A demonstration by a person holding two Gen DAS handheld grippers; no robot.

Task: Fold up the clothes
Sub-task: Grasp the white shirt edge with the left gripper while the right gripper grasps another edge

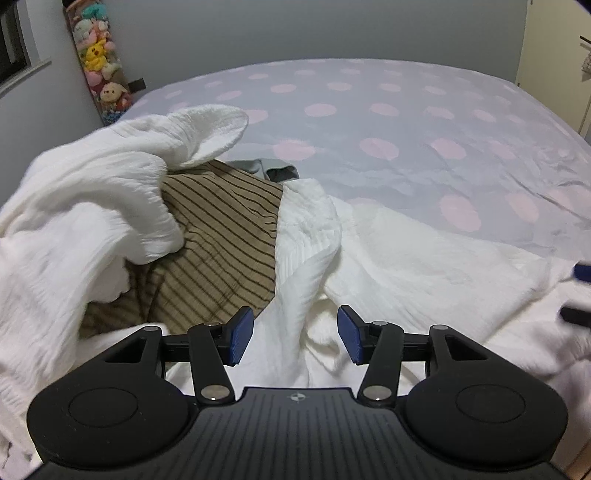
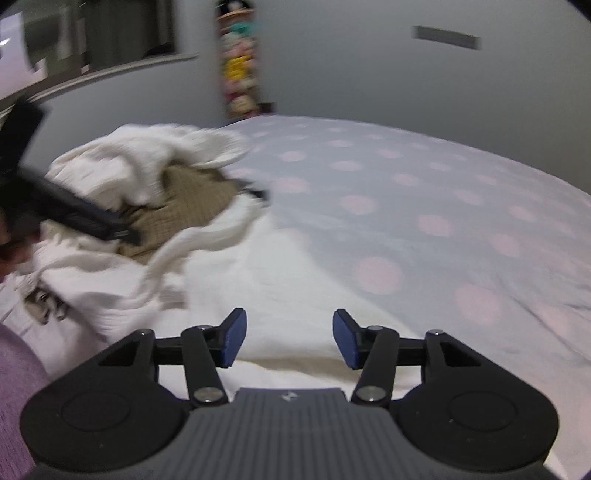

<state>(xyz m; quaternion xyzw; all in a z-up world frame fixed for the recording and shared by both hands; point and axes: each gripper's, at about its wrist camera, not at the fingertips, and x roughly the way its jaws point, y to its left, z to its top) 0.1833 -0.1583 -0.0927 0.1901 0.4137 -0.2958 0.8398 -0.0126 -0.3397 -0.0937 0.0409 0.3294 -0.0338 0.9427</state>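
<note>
Left wrist view: my left tongs (image 1: 295, 334) hover spread over crumpled white cloth (image 1: 388, 251), gripping nothing. My right tongs (image 2: 288, 338) likewise spread, empty. Beyond, striped garment (image 1: 218, 236) lies heaped on the bed (image 1: 406, 122). Nothing folded yet.

We see a white, crinkle-textured garment (image 1: 388, 251) lying over a tan cloth with thin dark stripes (image 1: 221, 236), both on a pale lavender bedsheet dotted with pink circles (image 1: 406, 122). Our grippers are black with blue finger pads (image 1: 242, 336), and the wall (image 1: 295, 29) is grey.
</note>
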